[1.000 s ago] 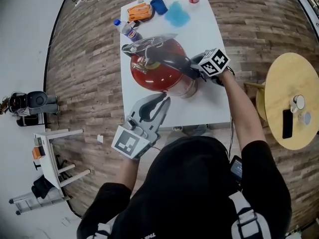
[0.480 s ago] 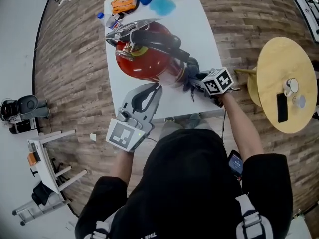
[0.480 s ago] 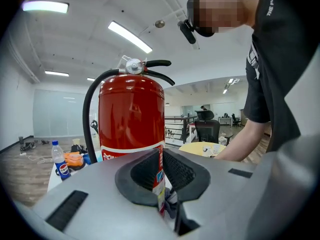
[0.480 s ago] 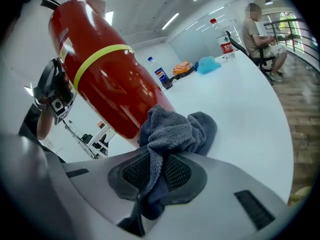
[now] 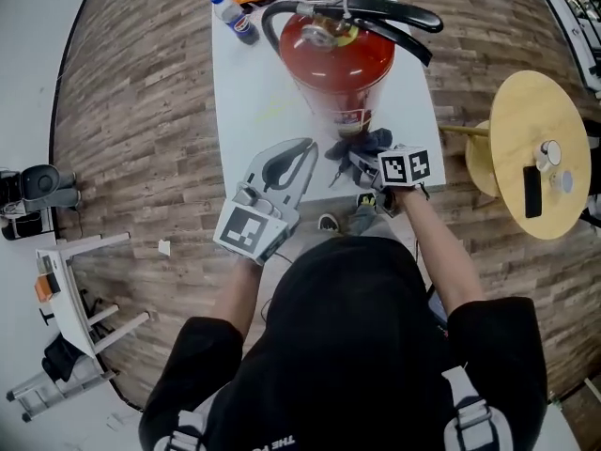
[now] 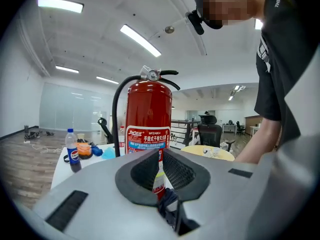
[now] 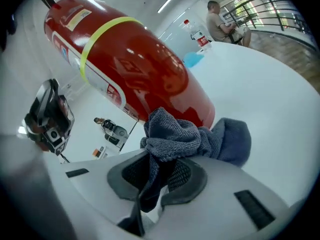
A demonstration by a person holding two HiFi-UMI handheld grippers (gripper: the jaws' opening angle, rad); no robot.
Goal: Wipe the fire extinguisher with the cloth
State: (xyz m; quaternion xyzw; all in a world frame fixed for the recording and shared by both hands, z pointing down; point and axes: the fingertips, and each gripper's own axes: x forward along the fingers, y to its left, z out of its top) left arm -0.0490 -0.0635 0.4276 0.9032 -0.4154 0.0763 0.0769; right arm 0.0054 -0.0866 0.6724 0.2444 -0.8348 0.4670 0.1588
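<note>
Clearly the extinguisher point(image 5: 336, 59) stands upright on the white counter point(image 5: 249, 92), its base near the person's edge. The black hose and the lever handle are at its top. I judge it heavy and rigid. The red paint is glossy, so jaws would probably slip on the round body. The handle or the neck under the valve looks the better place to steady it.

The cloth point(image 5: 362, 147) is grey-blue, soft and light. It lies bunched on the counter just beside the foot of the cylinder. The right tool point(image 7: 160, 169) is clamped on one fold of it, and the rest of it puffs out in front of the jaws. Such a cloth should fold easily around the curved wall.

The left tool point(image 6: 160, 184) points at the extinguisher from a little away. Its jaws are drawn together with only a slit between them, and nothing is held.

On the body is a white label with red Chinese characters on a blue-edged band. Above them is a code that seems to read MFZ/ABC4; the small print under it is not legible. A yellow-green band circles the cylinder. The bottle point(image 6: 73, 151) at the far end has a blue label with a round mark.
</note>
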